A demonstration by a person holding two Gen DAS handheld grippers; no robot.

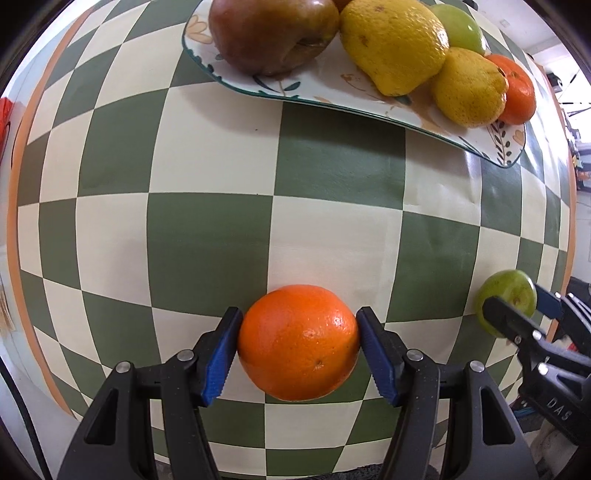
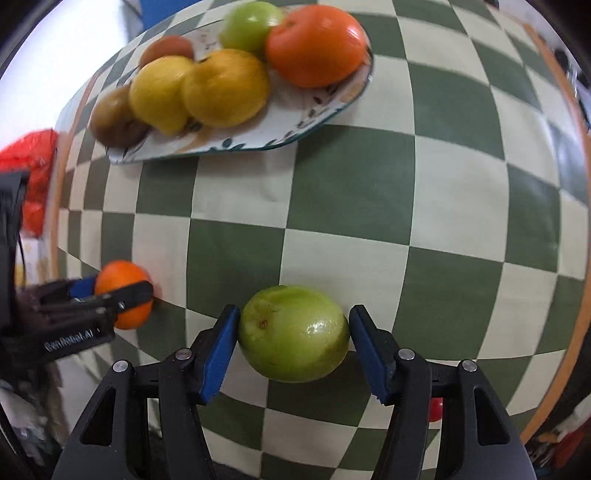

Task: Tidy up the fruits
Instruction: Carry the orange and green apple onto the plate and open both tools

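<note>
My left gripper (image 1: pixel 299 339) is shut on an orange (image 1: pixel 299 341), both blue pads pressing its sides just above the checkered cloth. My right gripper (image 2: pixel 293 332) is shut on a green apple (image 2: pixel 293 334), with a pad against each side. Each gripper also shows at the edge of the other's view: the right gripper (image 1: pixel 517 310) on the green apple (image 1: pixel 513 291), the left gripper (image 2: pixel 114 291) on the orange (image 2: pixel 125 277). A flowered plate (image 1: pixel 321 86) at the far side holds a red-brown fruit (image 1: pixel 273 33), two lemons (image 1: pixel 395 44), a green apple (image 1: pixel 461 27) and a tangerine (image 1: pixel 517 88).
The green and cream checkered tablecloth (image 1: pixel 332 177) has an orange border near the table's rim. The same plate (image 2: pixel 284 118) lies far left in the right wrist view. A red bag (image 2: pixel 33 166) sits beyond the left edge. A small red object (image 2: pixel 436 410) lies below the near edge.
</note>
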